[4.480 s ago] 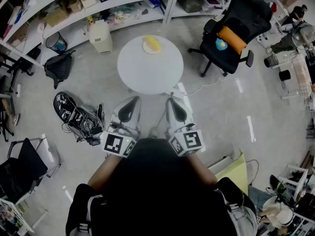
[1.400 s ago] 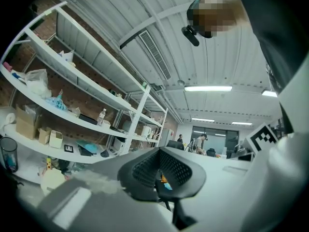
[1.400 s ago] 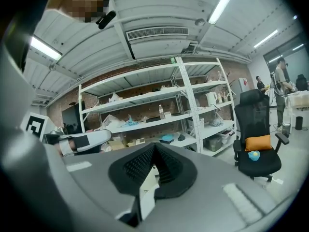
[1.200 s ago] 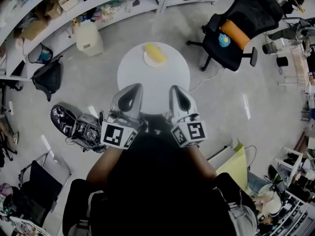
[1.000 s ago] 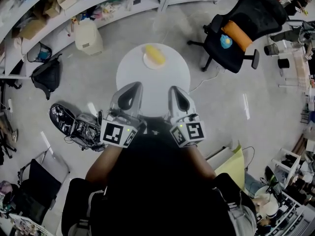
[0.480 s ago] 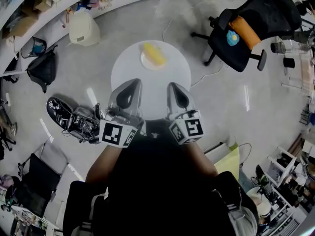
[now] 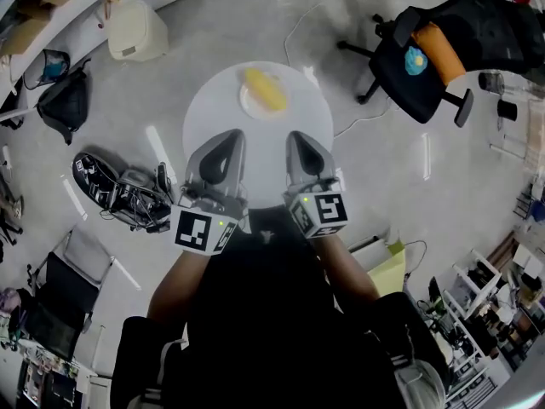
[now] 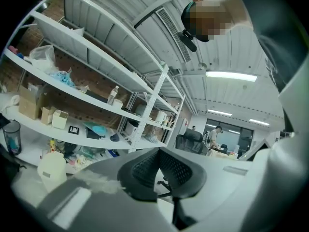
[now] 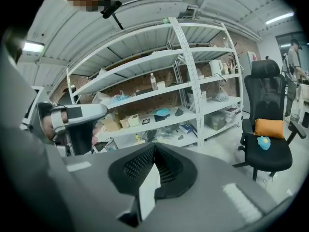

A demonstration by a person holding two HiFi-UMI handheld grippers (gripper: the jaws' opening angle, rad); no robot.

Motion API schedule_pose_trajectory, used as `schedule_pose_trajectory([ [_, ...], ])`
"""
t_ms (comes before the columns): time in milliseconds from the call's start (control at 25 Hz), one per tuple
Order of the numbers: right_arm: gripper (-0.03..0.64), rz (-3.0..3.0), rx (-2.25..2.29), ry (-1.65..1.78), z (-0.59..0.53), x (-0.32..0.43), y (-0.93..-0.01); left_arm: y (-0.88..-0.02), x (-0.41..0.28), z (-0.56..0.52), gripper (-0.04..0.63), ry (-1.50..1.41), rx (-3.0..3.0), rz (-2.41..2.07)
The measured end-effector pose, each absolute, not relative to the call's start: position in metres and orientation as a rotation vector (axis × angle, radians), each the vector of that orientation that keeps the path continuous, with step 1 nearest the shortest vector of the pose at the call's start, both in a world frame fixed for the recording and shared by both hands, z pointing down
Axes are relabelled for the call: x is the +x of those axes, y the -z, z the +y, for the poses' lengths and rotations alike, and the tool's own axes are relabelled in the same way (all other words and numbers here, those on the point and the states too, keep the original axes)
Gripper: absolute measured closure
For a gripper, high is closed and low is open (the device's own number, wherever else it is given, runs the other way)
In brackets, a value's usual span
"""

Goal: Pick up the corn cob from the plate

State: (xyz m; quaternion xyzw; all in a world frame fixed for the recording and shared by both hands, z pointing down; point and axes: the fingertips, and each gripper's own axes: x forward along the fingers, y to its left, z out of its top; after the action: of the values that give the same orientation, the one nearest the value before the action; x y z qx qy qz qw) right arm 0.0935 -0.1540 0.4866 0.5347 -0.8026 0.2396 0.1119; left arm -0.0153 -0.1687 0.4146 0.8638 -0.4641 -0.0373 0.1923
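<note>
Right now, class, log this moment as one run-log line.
corn cob: on plate | left claw: shut, empty | right claw: shut, empty

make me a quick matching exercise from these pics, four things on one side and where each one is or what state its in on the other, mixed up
Things:
1. corn cob
2. orange cushion
3. right gripper
4. plate

Places or states:
a. on the black office chair
b. resting straight on the round white table
c. lying on the plate
d. jaws shut, nothing between them

Pairs: 1-c, 2-a, 3-d, 4-b
</note>
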Motion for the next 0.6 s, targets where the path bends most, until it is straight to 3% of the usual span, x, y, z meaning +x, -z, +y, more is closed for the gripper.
schedule_pose_trajectory([
  [600, 0.505, -2.187, 1.34, -0.76, -0.187, 0.095, -0.604, -0.477, -0.011, -0.204, 0.592, 0.054, 2.321, -1.322],
])
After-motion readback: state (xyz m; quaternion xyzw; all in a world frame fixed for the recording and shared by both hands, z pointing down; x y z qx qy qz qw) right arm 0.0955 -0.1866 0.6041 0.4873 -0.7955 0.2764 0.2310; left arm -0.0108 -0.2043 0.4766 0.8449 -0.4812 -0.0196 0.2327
